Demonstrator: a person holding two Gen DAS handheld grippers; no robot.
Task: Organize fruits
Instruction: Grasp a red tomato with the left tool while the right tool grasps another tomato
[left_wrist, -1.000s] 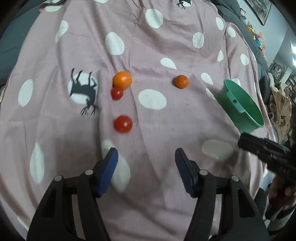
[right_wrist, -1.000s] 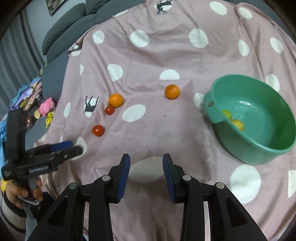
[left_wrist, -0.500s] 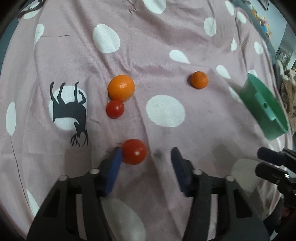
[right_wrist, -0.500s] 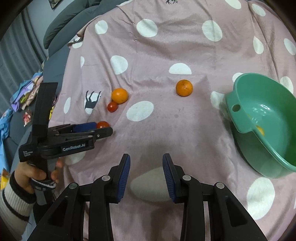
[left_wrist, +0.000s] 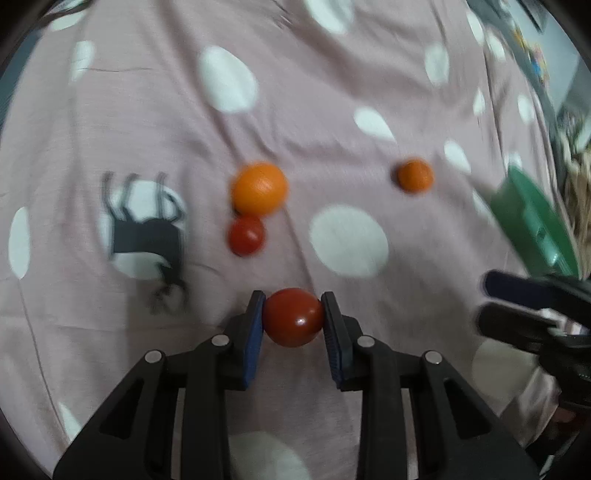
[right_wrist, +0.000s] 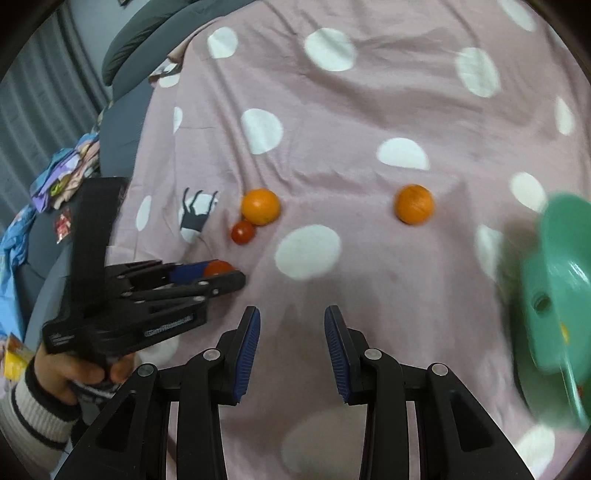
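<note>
My left gripper (left_wrist: 293, 319) is closing its jaws on a red tomato (left_wrist: 293, 316). The blue pads touch it at 9 and 3 o'clock across its widest part, so I count it as grasped. It sits low on the pink spotted bedspread (left_wrist: 332, 110), at 6 o'clock in the left wrist view.

I judge the tomato light, smooth and a little slippery, with thin skin that bruises or splits under a hard squeeze. The middle is the right place to hold it; any higher or lower and it could pop out.

A smaller tomato (left_wrist: 246, 235) lies at 12 o'clock from the held one, touching a large orange (left_wrist: 259, 188) just beyond it. A second orange (left_wrist: 414, 175) sits apart at 1 o'clock. The oranges look firmer and rougher, so easier to grip.

My right gripper (right_wrist: 291, 347) has its jaws nearly together with nothing between them, only bedspread showing below.

The green bowl (right_wrist: 554, 280) is at 3 o'clock in the right wrist view, blurred. A yellowish bit shows inside near the rim; what it is I cannot tell.
</note>
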